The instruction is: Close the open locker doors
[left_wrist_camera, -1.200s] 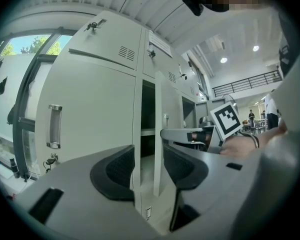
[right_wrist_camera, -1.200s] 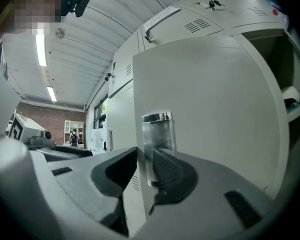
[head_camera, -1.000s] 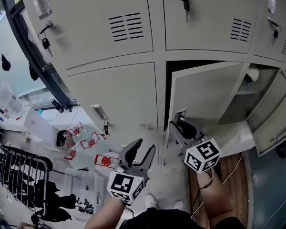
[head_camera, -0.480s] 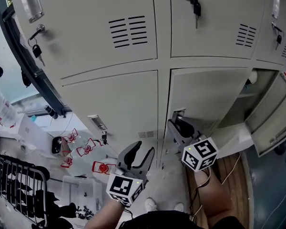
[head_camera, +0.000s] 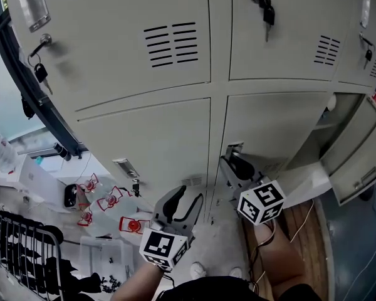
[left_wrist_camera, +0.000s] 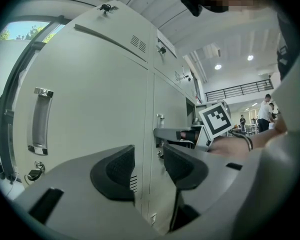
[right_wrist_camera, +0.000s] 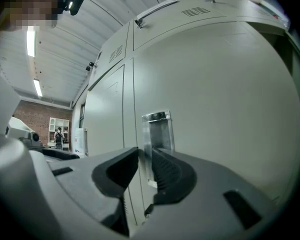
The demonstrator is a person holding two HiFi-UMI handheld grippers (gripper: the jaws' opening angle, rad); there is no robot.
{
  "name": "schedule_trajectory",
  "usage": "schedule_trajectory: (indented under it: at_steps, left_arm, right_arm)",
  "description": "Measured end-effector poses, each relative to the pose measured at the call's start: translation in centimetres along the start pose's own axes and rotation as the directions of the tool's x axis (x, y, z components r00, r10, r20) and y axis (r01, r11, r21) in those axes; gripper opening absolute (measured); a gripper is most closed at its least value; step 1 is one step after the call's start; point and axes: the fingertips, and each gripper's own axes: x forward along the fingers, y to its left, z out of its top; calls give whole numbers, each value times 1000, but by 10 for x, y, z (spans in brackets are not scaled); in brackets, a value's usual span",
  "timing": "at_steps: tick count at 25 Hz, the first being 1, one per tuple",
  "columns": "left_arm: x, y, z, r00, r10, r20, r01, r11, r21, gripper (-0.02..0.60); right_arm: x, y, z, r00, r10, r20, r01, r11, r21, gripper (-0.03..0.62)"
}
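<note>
**Lockers, lower row: one door nearly shut, one wide open**

Right gripper (right_wrist_camera: 146, 166): held level against the middle lower door (head_camera: 276, 127). The jaws are set narrow, with only a slim gap left between the pads. A chrome handle (right_wrist_camera: 157, 131) is seen straight ahead of the tips, and its lower end shows through the gap. Whether the pads touch it cannot be told, and nothing is seen clamped.

Middle lower door: found directly in front of the right jaws. It is swung almost flush with the locker frame.

Left gripper (left_wrist_camera: 147, 165): held level, off to the left of the right gripper and apart from it. The jaws are set moderately apart and nothing is held between them. The locker front is seen beyond the gap, with the vent slots (head_camera: 191, 182) of the left lower door (head_camera: 156, 137) just ahead of the left pad. The right gripper's marker cube (left_wrist_camera: 216, 120) is seen beyond the right pad.

Left lower door: shut. Its handle (head_camera: 125, 167) and hanging key (head_camera: 136, 185) are placed well to the left of the left jaws.

Far-right lower door (head_camera: 357, 162): swung wide open, well to the right of both pairs of jaws and touched by neither. Its compartment (head_camera: 329, 121) is left exposed.

Upper row: all doors are shown shut, above both grippers.
</note>
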Motion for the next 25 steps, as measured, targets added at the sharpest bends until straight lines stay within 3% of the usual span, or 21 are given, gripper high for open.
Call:
schedule_trajectory:
  at_steps: [15, 25]
  left_arm:
    - [-1, 0, 4, 1000, -26, -1, 26, 1000, 12, 186]
    - [10, -33, 4, 995, -99, -1, 99, 995, 12, 190]
  right_arm:
    - [-2, 1, -2, 1000, -21, 3, 21, 1000, -16, 96]
    - [-46, -10, 8, 997, -56, 44, 57, 998, -14, 122]
